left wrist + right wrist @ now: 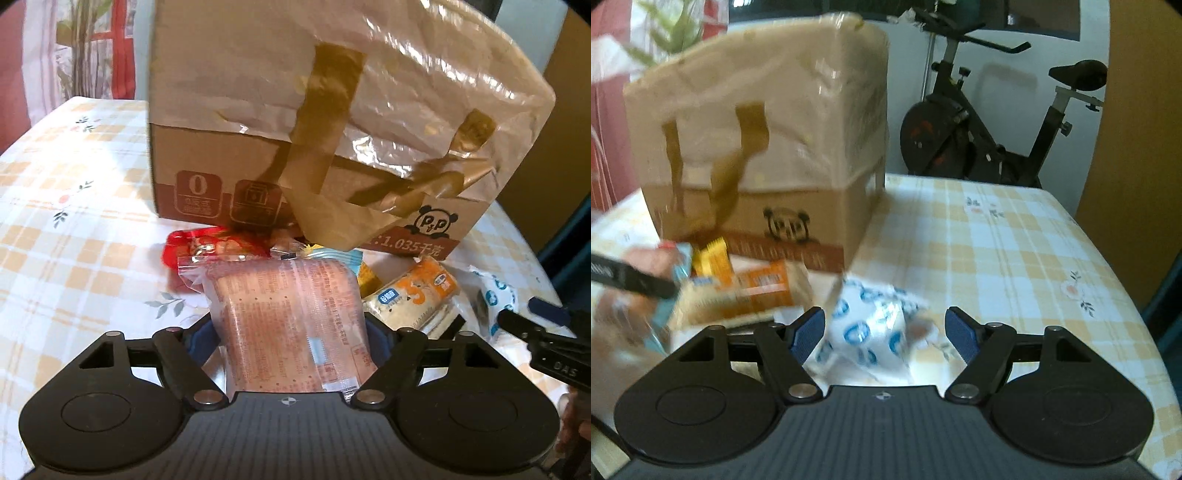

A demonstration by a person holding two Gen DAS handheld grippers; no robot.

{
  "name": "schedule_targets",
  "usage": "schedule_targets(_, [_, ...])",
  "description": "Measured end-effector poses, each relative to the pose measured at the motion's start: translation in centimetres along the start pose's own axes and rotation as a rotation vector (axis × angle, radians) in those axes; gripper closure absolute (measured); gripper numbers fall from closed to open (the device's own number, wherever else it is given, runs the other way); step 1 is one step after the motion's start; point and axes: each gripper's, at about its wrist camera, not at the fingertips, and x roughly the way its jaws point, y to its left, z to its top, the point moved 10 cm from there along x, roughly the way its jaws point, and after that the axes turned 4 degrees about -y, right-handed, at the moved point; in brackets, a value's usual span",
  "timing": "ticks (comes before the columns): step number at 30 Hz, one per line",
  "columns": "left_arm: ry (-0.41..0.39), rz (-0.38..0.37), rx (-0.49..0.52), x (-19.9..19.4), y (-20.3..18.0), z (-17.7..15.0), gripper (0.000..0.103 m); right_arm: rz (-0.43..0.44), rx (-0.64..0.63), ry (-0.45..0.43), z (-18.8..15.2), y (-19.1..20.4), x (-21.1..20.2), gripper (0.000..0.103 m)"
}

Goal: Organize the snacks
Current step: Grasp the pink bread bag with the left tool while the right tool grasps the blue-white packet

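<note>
Snacks lay heaped before the taped brown cardboard box (332, 122) on the checked table (74, 229).
The left gripper (291, 332) had its fingers clamped on a pink clear-wrapped cracker packet (291, 321) just before the box; the right gripper (884, 334) held its fingers apart around a white blue-printed packet (868, 325) near the box's corner.
</note>
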Motion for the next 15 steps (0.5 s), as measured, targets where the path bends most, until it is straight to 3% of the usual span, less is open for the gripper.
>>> schedule_targets(9, [-0.086,0.032,-0.029,-3.8,0.9,0.6,0.023,0.058,0.091,0.039,0.0,0.4,2.0,0.031])
schedule_targets(12, [-0.081,0.039,-0.030,-3.6,0.9,0.7,0.023,0.034,0.128,0.064,-0.4,0.3,3.3,0.041])
schedule_targets(15, [-0.070,0.039,-0.034,-3.3,0.9,0.6,0.023,0.014,0.132,0.020,-0.5,0.3,3.3,0.049])
